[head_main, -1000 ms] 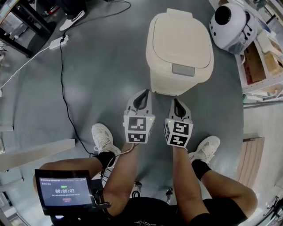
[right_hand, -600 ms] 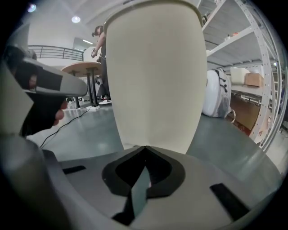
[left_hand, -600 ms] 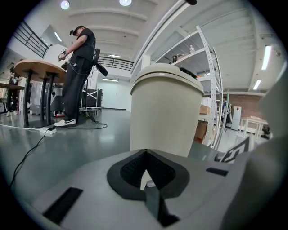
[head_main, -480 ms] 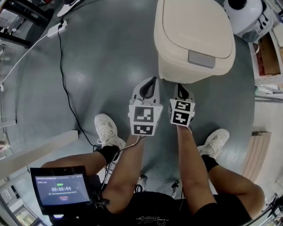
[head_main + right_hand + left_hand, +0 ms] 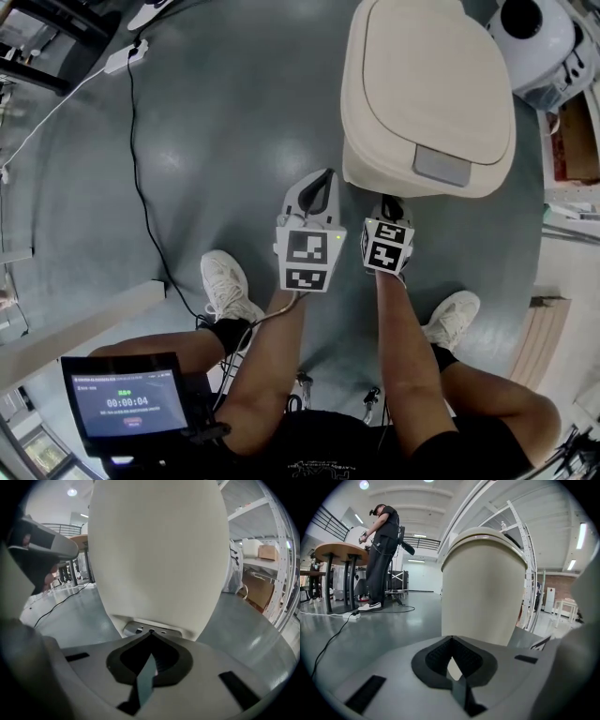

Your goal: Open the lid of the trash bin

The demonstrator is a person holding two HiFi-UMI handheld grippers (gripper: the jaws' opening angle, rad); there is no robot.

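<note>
Facing the cream plastic trash bin (image 5: 375, 169) on the grey floor (image 5: 187, 141), I hold my right claw (image 5: 386, 204) low before its front wall, clenched on nothing. Its tips point at the bin's foot, just short of a grey plate (image 5: 151, 629). The bin's rounded lid (image 5: 436, 75) is down. The grey rectangular tab (image 5: 441, 165) at its front edge lies ahead of and above that claw. My left claw (image 5: 322, 183), also clenched and empty, sits off the bin's left corner, so I judge the right one nearer to the tab.
</note>
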